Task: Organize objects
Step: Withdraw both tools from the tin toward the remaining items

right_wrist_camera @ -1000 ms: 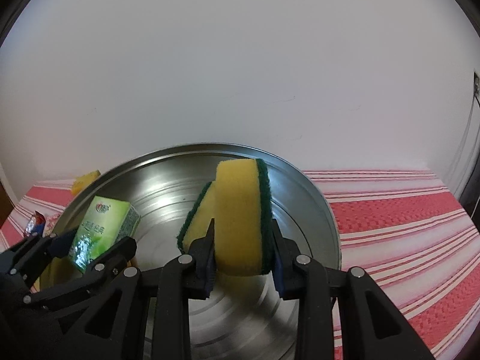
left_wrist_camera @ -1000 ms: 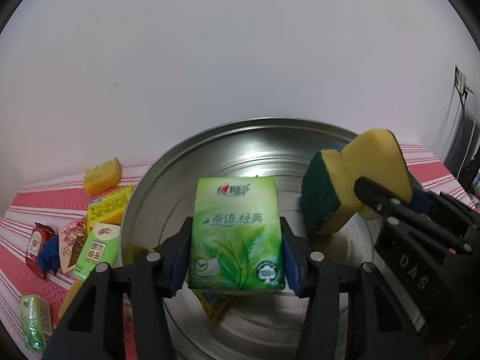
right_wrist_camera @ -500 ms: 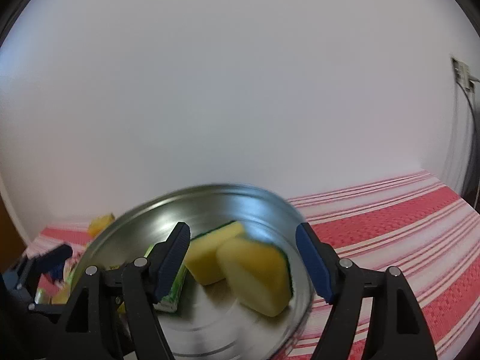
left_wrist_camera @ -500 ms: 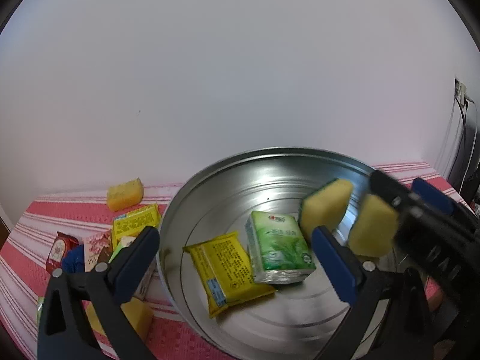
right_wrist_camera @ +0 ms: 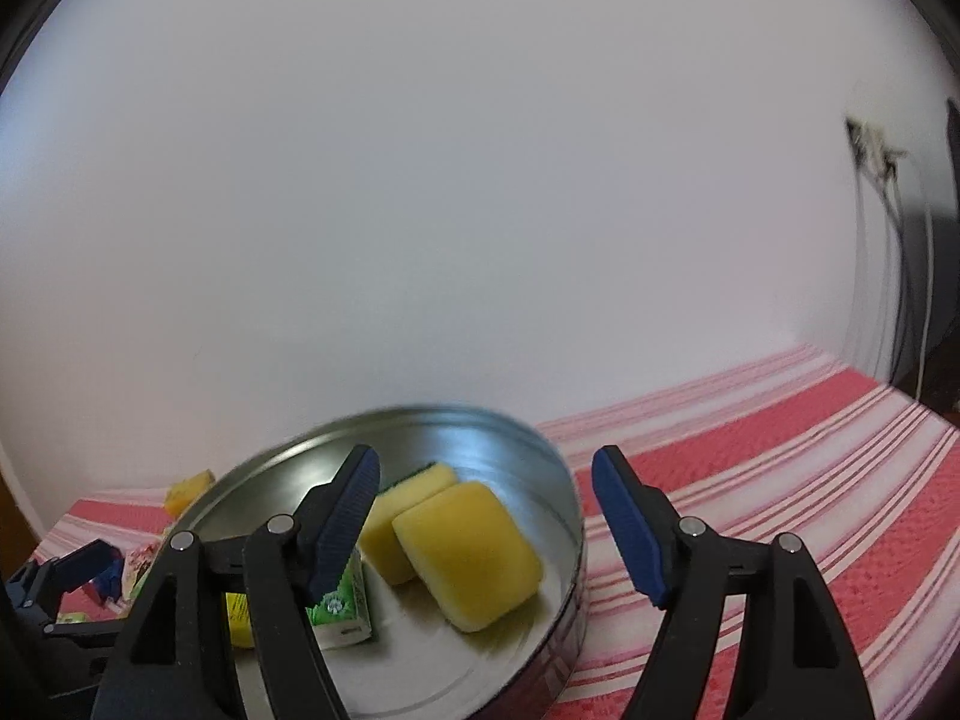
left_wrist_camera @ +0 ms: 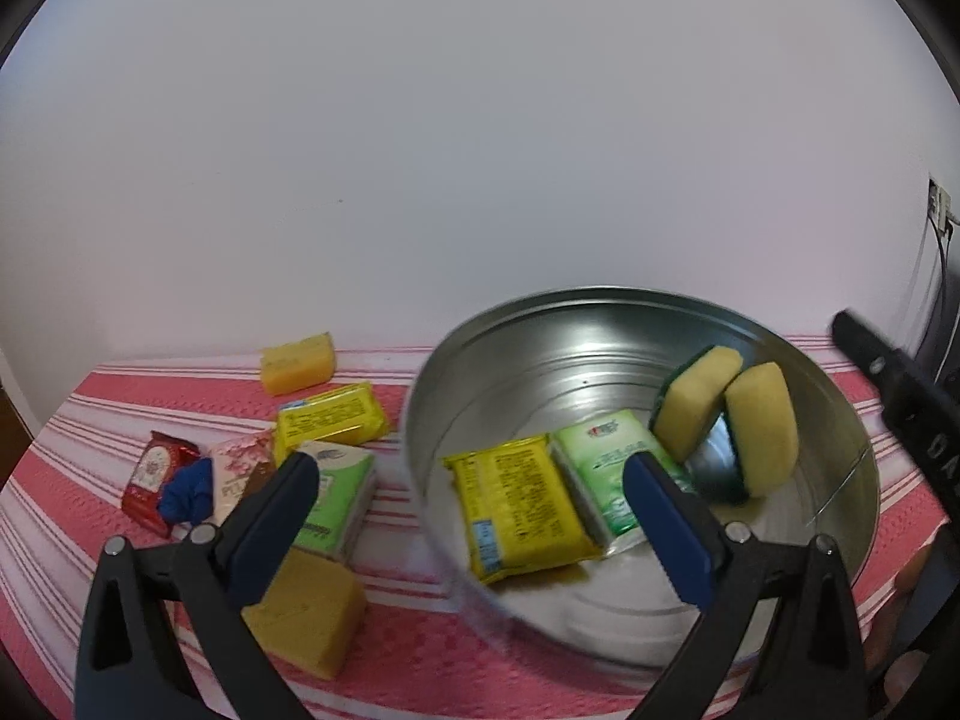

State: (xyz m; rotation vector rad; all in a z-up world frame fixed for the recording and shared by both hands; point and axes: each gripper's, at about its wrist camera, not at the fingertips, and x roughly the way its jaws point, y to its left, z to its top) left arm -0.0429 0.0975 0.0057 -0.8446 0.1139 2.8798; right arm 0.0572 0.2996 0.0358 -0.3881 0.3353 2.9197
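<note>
A round metal tin [left_wrist_camera: 840,456] stands on the red-striped cloth; it also shows in the right wrist view [right_wrist_camera: 558,480]. Inside lie a yellow packet [left_wrist_camera: 516,510], a green tissue pack [left_wrist_camera: 606,468] and two yellow-green sponges [left_wrist_camera: 759,426], seen also from the right wrist [right_wrist_camera: 468,546]. My left gripper [left_wrist_camera: 474,522] is open and empty, above the tin's near left rim. My right gripper [right_wrist_camera: 486,516] is open and empty, above the tin's right side.
Left of the tin lie a yellow sponge [left_wrist_camera: 297,363], a yellow packet [left_wrist_camera: 330,420], a green tissue pack [left_wrist_camera: 336,498], a pink pack [left_wrist_camera: 240,468], a red packet [left_wrist_camera: 153,474] and a near yellow sponge [left_wrist_camera: 306,612]. A white wall stands behind the table.
Both grippers have opened and pulled back and up. The green tissue pack and the sponge now lie in the tin. The left view has shifted left, showing more loose objects.
</note>
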